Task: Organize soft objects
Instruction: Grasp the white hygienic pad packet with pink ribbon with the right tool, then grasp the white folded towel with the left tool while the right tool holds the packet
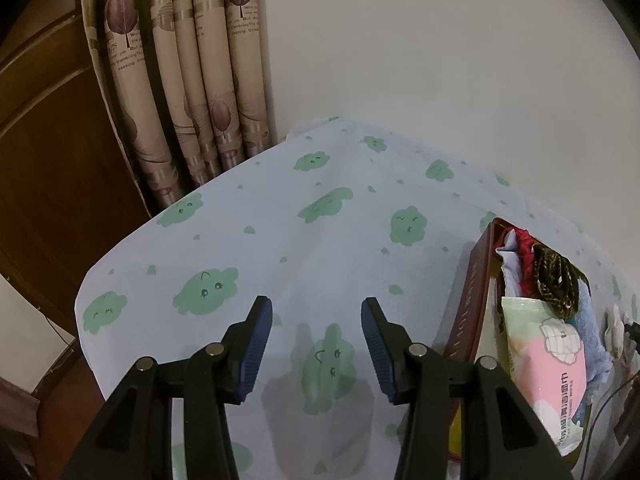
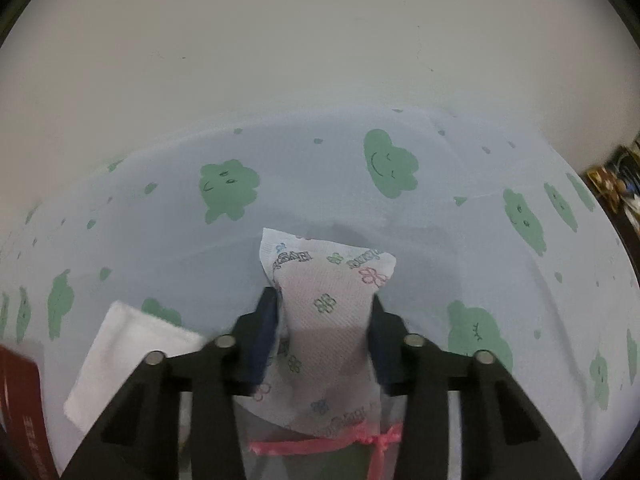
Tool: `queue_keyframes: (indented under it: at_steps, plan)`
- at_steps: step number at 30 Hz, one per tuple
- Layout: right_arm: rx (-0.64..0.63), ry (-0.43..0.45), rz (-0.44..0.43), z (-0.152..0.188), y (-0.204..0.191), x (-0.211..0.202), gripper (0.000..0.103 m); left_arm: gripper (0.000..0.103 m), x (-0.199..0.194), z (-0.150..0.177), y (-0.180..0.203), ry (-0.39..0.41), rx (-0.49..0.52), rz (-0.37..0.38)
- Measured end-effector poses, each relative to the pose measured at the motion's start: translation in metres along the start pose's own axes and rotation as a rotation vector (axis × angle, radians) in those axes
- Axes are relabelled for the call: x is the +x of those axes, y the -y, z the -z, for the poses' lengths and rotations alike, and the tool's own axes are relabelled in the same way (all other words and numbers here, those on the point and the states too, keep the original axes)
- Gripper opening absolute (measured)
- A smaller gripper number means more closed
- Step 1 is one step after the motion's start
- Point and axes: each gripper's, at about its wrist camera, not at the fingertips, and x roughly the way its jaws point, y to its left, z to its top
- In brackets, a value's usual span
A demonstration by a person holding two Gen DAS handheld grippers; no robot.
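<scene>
Tissue pack (image 2: 326, 308) is what the right gripper (image 2: 325, 334) has hold of: a soft, pillowy white pouch with a fine woven-looking texture, printed all over with little clover flowers in green, pink and blue plus some grey lettering I can't read. Both dark pads press into its sides, so the jaws are clamped on it and the middle looks pinched in. Its long axis runs straight away from the camera along the fingers, with the crimped flat end pointing toward the far wall and flaring out wider than the squeezed part. Closer to the camera, under the pack, there's a pink ribbon (image 2: 360, 442) tied in a bow on something see-through; can't tell what exactly.

All this sits over a pale blue tablecloth (image 2: 320, 184) with green cloud-face blobs. A folded white towel (image 2: 120, 364), fluffy terry look, lies flat on the cloth just left of the gripper, and a red box edge (image 2: 22, 408) pokes in at the lower left.

The left gripper (image 1: 317, 346) hangs over bare cloth with its ribbed blue pads spread apart, nothing between them. To its right, the red box (image 1: 470, 304) already holds a pink-and-green wet wipes pack (image 1: 544, 364), a blue towel (image 1: 592, 332), a leopard-print scrunchie (image 1: 554, 276) and some red fabric (image 1: 524, 248). Beige leaf-print curtain (image 1: 192, 80) in the back corner.
</scene>
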Motion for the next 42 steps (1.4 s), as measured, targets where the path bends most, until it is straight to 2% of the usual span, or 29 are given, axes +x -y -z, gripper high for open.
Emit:
queue_keyframes:
  at_steps: [6,11,19,23,28,31,36,42]
  plan:
    - [-0.052,0.011,-0.069,0.017,0.012,-0.020,0.020,0.047,0.001,0.001,0.003,0.004,0.023,-0.026]
    - [-0.094,0.018,-0.119,0.035,0.037,-0.039,0.019,0.047,0.000,0.003,0.008,0.010,0.044,-0.038]
    - [-0.206,0.045,-0.094,0.071,0.076,-0.061,0.019,0.047,-0.016,0.012,0.042,0.023,0.161,-0.013]
    - [-0.206,0.046,-0.108,0.083,0.090,-0.068,0.019,0.047,-0.036,0.013,0.072,0.036,0.210,0.062]
    - [-0.205,0.053,-0.123,0.084,0.095,-0.067,0.019,0.047,-0.058,0.012,0.127,0.036,0.307,0.176]
    - [-0.203,0.049,-0.126,0.084,0.097,-0.061,0.020,0.047,-0.065,0.013,0.165,0.001,0.358,0.264]
    - [-0.195,0.048,-0.138,0.085,0.104,-0.063,0.021,0.047,-0.067,0.020,0.230,-0.108,0.443,0.443]
    - [-0.199,0.045,-0.139,0.085,0.103,-0.063,0.022,0.047,-0.049,0.032,0.308,-0.208,0.506,0.519]
